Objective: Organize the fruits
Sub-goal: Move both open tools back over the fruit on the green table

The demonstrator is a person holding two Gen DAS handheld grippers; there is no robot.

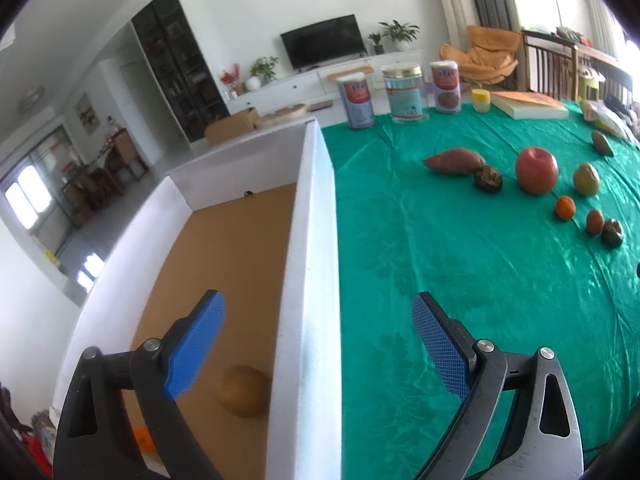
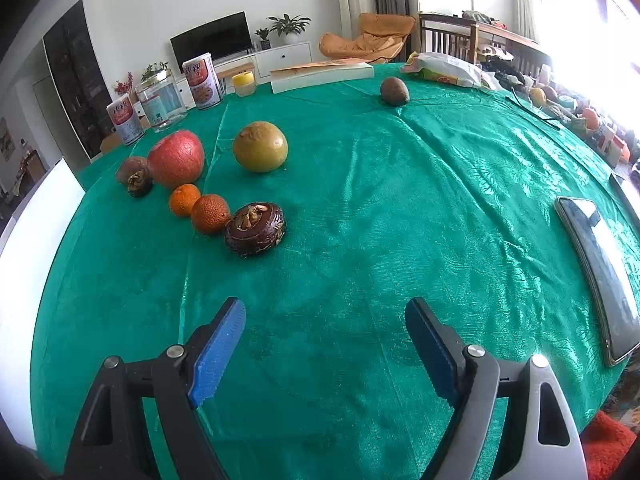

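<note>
Left view: left tool (image 1: 320,344) gapes empty, straddling the box (image 1: 308,280) wall; a pear (image 1: 244,391) lies inside at 6 o'clock.

Right view: right tool (image 2: 325,344) gapes empty over the counter (image 2: 400,220); fruits cluster at 10 o'clock, awaiting pickup, mangosteen (image 2: 255,228) nearest.

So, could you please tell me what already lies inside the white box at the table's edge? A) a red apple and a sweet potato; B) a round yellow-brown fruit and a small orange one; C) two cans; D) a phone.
B: in the left wrist view the round yellow-brown fruit and a small orange fruit lie on the brown floor of the white box, below the open left claw.
</note>
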